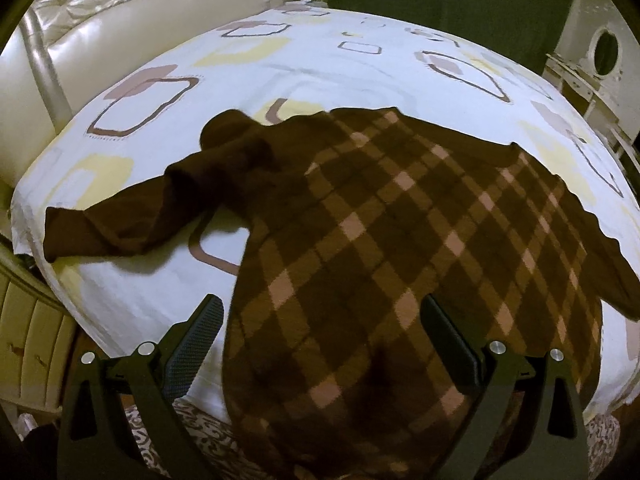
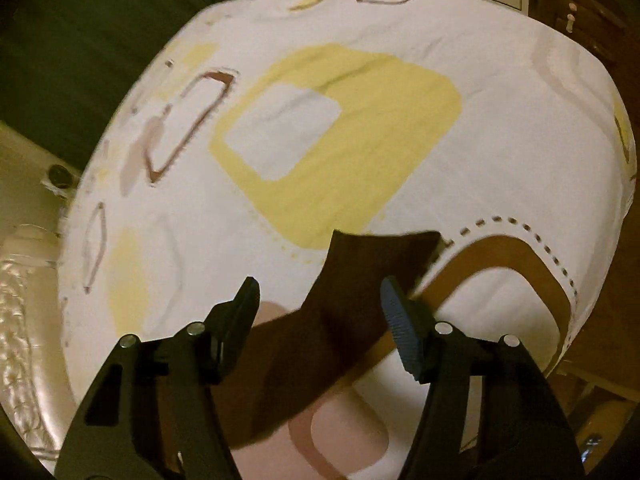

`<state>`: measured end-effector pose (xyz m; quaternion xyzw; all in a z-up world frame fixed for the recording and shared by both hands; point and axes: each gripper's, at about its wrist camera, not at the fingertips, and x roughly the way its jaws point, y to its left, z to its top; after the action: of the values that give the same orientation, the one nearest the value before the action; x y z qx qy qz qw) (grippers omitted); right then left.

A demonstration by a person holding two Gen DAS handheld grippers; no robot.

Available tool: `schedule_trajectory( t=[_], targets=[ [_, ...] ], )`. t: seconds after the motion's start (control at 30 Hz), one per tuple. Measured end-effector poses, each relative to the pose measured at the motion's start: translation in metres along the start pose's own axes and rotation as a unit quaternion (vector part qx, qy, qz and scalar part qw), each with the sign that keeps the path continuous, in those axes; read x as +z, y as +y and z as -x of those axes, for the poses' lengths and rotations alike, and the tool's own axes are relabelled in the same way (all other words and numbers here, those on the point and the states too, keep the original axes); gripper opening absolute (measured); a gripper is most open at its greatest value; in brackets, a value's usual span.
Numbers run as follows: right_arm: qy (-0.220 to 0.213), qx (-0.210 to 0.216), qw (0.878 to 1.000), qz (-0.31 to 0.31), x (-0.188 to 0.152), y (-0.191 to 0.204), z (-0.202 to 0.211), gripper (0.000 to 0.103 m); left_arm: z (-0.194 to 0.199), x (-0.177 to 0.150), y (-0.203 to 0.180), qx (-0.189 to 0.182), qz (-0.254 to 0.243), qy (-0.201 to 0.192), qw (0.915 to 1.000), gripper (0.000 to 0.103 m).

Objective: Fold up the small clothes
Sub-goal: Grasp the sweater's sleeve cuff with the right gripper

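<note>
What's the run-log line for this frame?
stage: sleeve fold not begun | garment: brown plaid sweater flat on bedsheet | left gripper: open over hem | right gripper: open, straddling sleeve

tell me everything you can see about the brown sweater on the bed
The brown sweater lies spread on the patterned bedsheet. Its body shows a diamond check of dark brown and tan with thin pale lines; the fabric looks soft and knitted. One plain dark brown sleeve stretches out, rumpled, towards the sheet's edge. The other plain brown sleeve's end lies flat on the sheet between the open jaws of the right gripper, unpinched. The left gripper hovers open over the hem.
</note>
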<state>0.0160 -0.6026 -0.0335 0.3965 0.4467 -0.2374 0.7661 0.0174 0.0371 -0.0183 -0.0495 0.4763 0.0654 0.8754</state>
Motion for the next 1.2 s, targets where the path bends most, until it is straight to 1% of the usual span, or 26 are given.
schedule_trajectory(
  t=[0.07, 0.1, 0.13, 0.2, 0.23, 0.27, 0.3, 0.33, 0.37, 0.43, 0.47, 0.57, 0.63, 0.73, 0.8, 0.83, 0.9, 0.93, 0.97, 1.0, 1.03, 1.07, 1.1, 1.13, 1.17, 1.2],
  targets=[
    [0.003, -0.022, 1.0, -0.005, 0.007, 0.005, -0.013, 0.063, -0.003, 0.0, 0.002, 0.004, 0.003, 0.007, 1.0, 0.098],
    [0.005, -0.033, 0.999, -0.003, 0.009, 0.008, -0.019, 0.063, -0.006, 0.001, 0.002, -0.003, 0.008, 0.012, 0.9999, 0.098],
    [0.008, -0.049, 0.999, 0.0, 0.011, 0.01, -0.025, 0.063, -0.008, 0.001, 0.003, -0.002, 0.009, 0.014, 0.9999, 0.098],
    [0.015, -0.076, 0.997, 0.005, 0.012, 0.014, -0.036, 0.061, -0.01, 0.001, 0.005, 0.001, 0.011, 0.018, 0.9998, 0.098],
    [0.021, -0.084, 0.996, 0.006, 0.012, 0.014, -0.041, 0.053, -0.01, 0.0, 0.005, 0.002, 0.011, 0.019, 0.9997, 0.098],
    [0.026, -0.094, 0.995, 0.006, 0.012, 0.011, -0.046, 0.044, -0.011, 0.0, 0.006, 0.003, 0.012, 0.02, 0.9997, 0.098],
    [0.024, -0.101, 0.995, 0.007, 0.012, 0.009, -0.047, 0.038, -0.012, 0.0, 0.006, 0.002, 0.013, 0.022, 0.9997, 0.098],
    [0.019, -0.103, 0.994, 0.007, 0.011, 0.006, -0.045, 0.024, -0.012, -0.001, 0.006, 0.001, 0.013, 0.024, 0.9996, 0.098],
    [0.016, -0.091, 0.996, 0.004, 0.01, 0.003, -0.042, 0.014, -0.012, -0.001, 0.006, 0.0, 0.014, 0.025, 0.9996, 0.098],
    [0.01, -0.043, 0.999, -0.014, 0.007, -0.007, -0.031, 0.011, -0.011, -0.001, 0.005, -0.001, 0.013, 0.023, 0.9996, 0.098],
    [-0.002, -0.014, 1.0, -0.022, 0.004, -0.014, -0.02, 0.008, -0.01, -0.001, 0.006, -0.001, 0.011, 0.023, 0.9997, 0.098],
    [-0.037, 0.036, 0.998, -0.023, -0.01, -0.036, 0.012, 0.005, -0.009, -0.002, 0.005, -0.005, 0.013, 0.02, 0.9997, 0.098],
    [-0.057, 0.073, 0.995, -0.033, -0.021, -0.058, 0.029, 0.005, -0.008, -0.002, 0.006, -0.009, 0.015, 0.019, 0.9997, 0.098],
    [-0.07, 0.086, 0.993, -0.049, -0.041, -0.095, 0.043, 0.005, -0.007, -0.004, 0.004, -0.013, 0.014, 0.02, 0.9996, 0.098],
    [-0.056, 0.082, 0.993, -0.059, -0.055, -0.123, 0.038, 0.005, -0.007, -0.004, 0.002, -0.017, 0.014, 0.021, 0.9995, 0.098],
    [-0.048, 0.081, 0.993, -0.067, -0.058, -0.131, 0.032, 0.006, -0.006, -0.004, 0.001, -0.019, 0.013, 0.021, 0.9995, 0.098],
    [-0.029, 0.083, 0.992, -0.092, -0.067, -0.155, 0.026, 0.008, -0.005, -0.004, -0.001, -0.021, 0.01, 0.02, 0.9995, 0.098],
    [-0.031, 0.08, 0.991, -0.102, -0.071, -0.166, 0.03, 0.01, -0.004, -0.004, -0.002, -0.021, 0.009, 0.018, 0.9996, 0.098],
    [-0.041, 0.081, 0.99, -0.112, -0.072, -0.176, 0.034, 0.021, -0.003, -0.004, -0.002, -0.022, 0.008, 0.016, 0.9996, 0.098],
    [-0.052, 0.084, 0.988, -0.118, -0.071, -0.182, 0.039, 0.028, -0.001, -0.003, -0.002, -0.022, 0.008, 0.014, 0.9996, 0.098],
    [-0.067, 0.087, 0.987, -0.12, -0.068, -0.187, 0.045, 0.038, -0.001, -0.003, -0.003, -0.022, 0.008, 0.013, 0.9996, 0.098],
    [-0.075, 0.093, 0.986, -0.118, -0.065, -0.185, 0.047, 0.041, -0.001, -0.003, -0.003, -0.021, 0.007, 0.012, 0.9997, 0.098],
    [-0.082, 0.102, 0.985, -0.112, -0.061, -0.185, 0.05, 0.042, -0.001, -0.003, -0.003, -0.02, 0.008, 0.012, 0.9997, 0.098],
    [-0.087, 0.114, 0.984, -0.104, -0.057, -0.182, 0.051, 0.046, 0.0, -0.003, -0.003, -0.019, 0.009, 0.012, 0.9997, 0.098],
    [-0.089, 0.126, 0.984, -0.094, -0.052, -0.178, 0.051, 0.049, -0.001, -0.003, -0.003, -0.019, 0.009, 0.013, 0.9997, 0.098],
    [-0.088, 0.134, 0.983, -0.086, -0.048, -0.174, 0.049, 0.051, -0.001, -0.004, -0.002, -0.018, 0.01, 0.013, 0.9997, 0.098]
  ],
)
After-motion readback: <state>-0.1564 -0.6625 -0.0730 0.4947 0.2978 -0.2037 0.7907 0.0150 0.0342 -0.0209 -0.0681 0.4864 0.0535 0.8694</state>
